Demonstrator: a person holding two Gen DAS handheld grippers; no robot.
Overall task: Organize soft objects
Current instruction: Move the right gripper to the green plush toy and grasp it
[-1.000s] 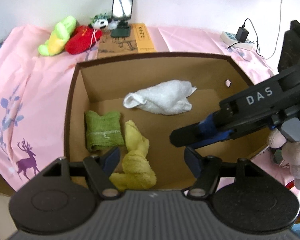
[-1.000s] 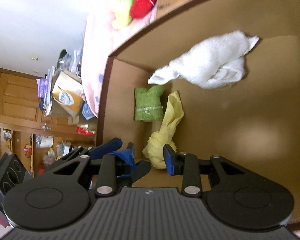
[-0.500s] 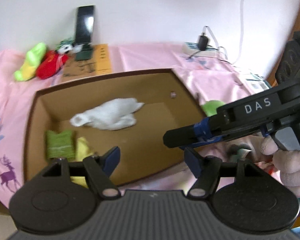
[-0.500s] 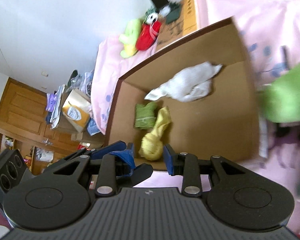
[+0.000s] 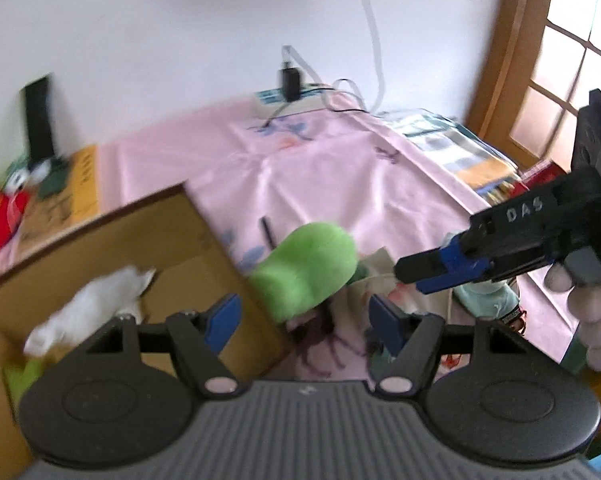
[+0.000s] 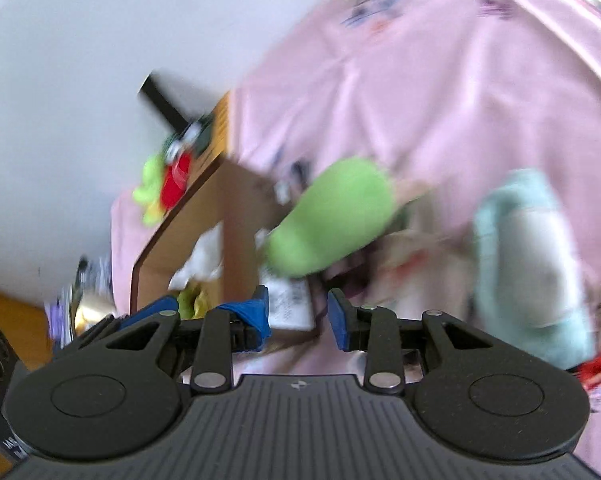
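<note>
Your cardboard box (image 5: pixel 204 236) at left end of pink-clothed table (image 5: pixel 340 184), white towel (image 5: pixel 92 308) inside. Green plush (image 5: pixel 308 272) lies on cloth just outside box's right wall, touching or nearly so; blur hides which. Your left gripper (image 5: pixel 300 320): fingers wide, nothing between, plush ahead. Your right gripper (image 6: pixel 298 314): fingers parted, empty, plush just beyond tips. Pale teal soft item (image 6: pixel 528 264) near table's right edge.

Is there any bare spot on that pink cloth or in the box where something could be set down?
Bare pink cloth lies between the cardboard box and the power strip. It is crowded around the green plush, near the teal item.
</note>
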